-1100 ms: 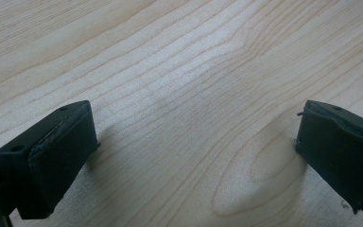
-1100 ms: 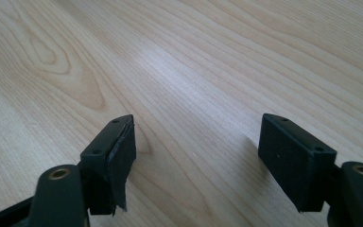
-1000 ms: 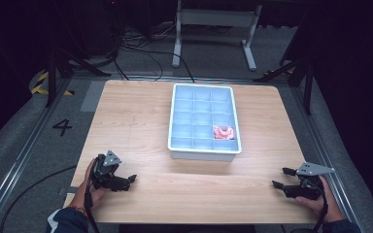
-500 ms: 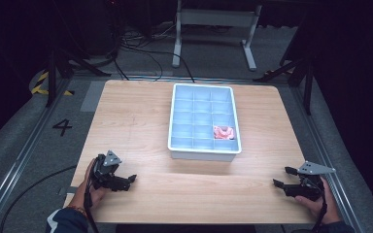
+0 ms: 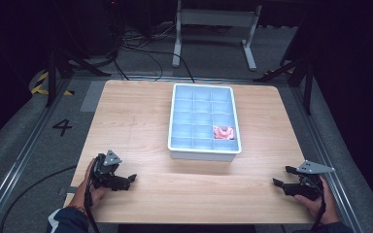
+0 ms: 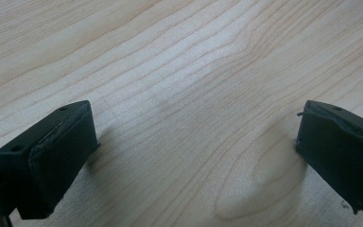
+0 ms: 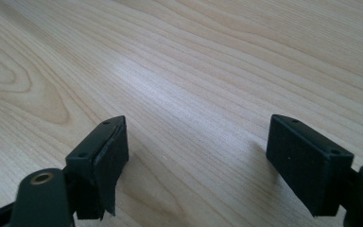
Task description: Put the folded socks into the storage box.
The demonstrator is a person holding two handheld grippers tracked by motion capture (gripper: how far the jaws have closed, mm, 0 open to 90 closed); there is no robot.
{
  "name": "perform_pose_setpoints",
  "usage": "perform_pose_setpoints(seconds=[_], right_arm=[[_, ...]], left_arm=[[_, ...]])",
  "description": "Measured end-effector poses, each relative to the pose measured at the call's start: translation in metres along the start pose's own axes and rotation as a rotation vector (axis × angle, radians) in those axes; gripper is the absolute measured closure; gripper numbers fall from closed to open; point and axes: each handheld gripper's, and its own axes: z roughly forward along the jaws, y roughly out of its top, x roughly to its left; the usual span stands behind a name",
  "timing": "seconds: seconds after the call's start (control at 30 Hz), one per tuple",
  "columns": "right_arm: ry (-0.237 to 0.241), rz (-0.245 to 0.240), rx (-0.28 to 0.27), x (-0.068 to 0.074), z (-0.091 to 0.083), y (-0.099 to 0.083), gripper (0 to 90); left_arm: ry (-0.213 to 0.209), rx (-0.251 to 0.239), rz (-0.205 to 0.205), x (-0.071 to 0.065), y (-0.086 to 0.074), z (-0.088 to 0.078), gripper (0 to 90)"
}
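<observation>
Now your left claw rests wide open and empty on the table; your right claw, also empty, has just been opening wider.

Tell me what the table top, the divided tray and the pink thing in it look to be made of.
Table top: pale wood or wood-look laminate, matt, with visible grain and knots. Divided tray: likely moulded plastic, light blue, smooth thin walls. Pink thing: soft-looking, possibly rubber or plastic; too small to tell.
</observation>
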Motion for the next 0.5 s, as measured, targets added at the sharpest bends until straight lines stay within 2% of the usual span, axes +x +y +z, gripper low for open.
perform_pose_setpoints(seconds=[0.5], right_arm=[[-0.012, 0.013, -0.001, 0.0006, 0.0008, 0.0008, 21.9]], left_arm=[[-0.006, 0.003, 0.006, 0.0007, 0.0004, 0.0002, 0.0]])
